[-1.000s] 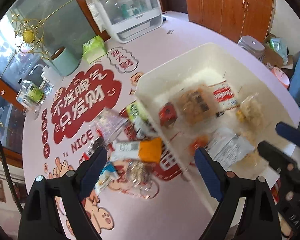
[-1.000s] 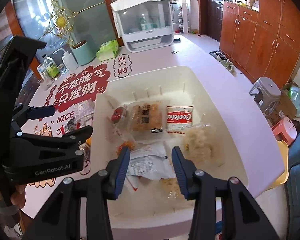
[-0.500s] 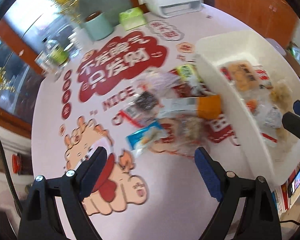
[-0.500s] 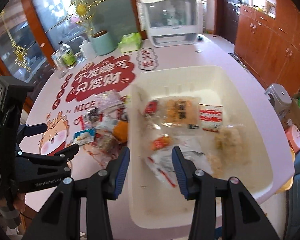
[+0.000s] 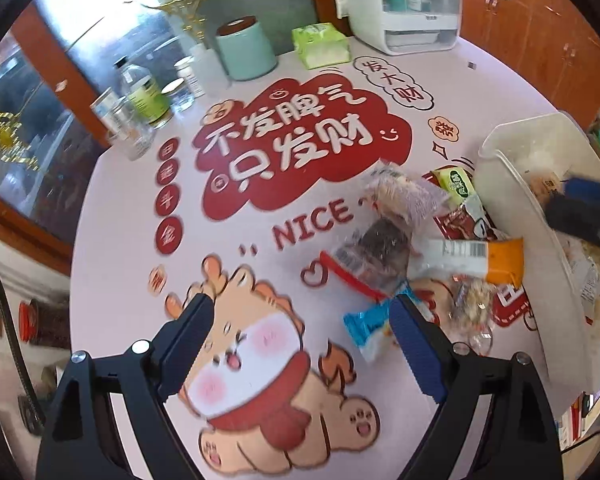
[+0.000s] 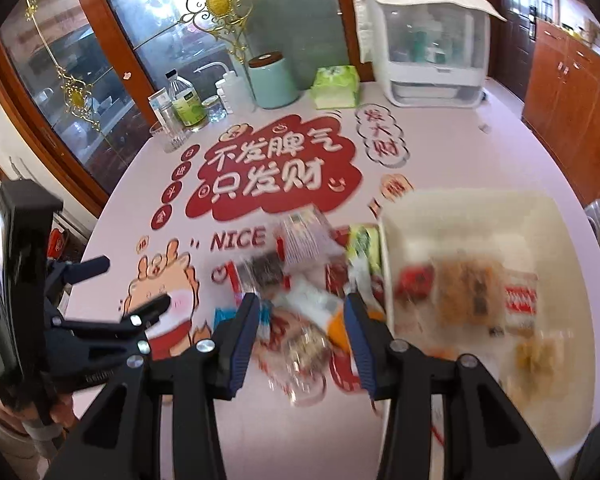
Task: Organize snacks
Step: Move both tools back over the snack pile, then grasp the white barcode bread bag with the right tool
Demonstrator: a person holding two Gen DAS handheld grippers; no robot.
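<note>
Loose snacks lie in a pile on the pink printed table beside a white bin [image 5: 512,184] [image 6: 384,240]. The pile holds an orange-and-white packet [image 5: 472,256], a dark packet [image 5: 384,248], a blue packet [image 5: 368,326], a green packet [image 6: 364,244] and a clear bag of nuts [image 6: 304,348]. My left gripper [image 5: 300,308] stands wide open over the cartoon print, with the blue packet beside its right finger. My right gripper [image 6: 302,304] hovers partly open over the pile and grips nothing. Inside the bin lie a brown biscuit pack [image 6: 468,292] and a red-and-white packet [image 6: 520,300].
At the table's far side stand a mint canister [image 5: 246,50], a green tissue pack [image 5: 320,46], a white lidded appliance [image 5: 404,0], bottles [image 5: 140,96] and a glass [image 5: 128,128]. Glass cabinet doors are behind them. Wooden cupboards [image 6: 572,92] stand on the right.
Both grippers have swung left, from over the bin to over the table. The left one is now past the pile and the right one above it. Neither opening has changed.
</note>
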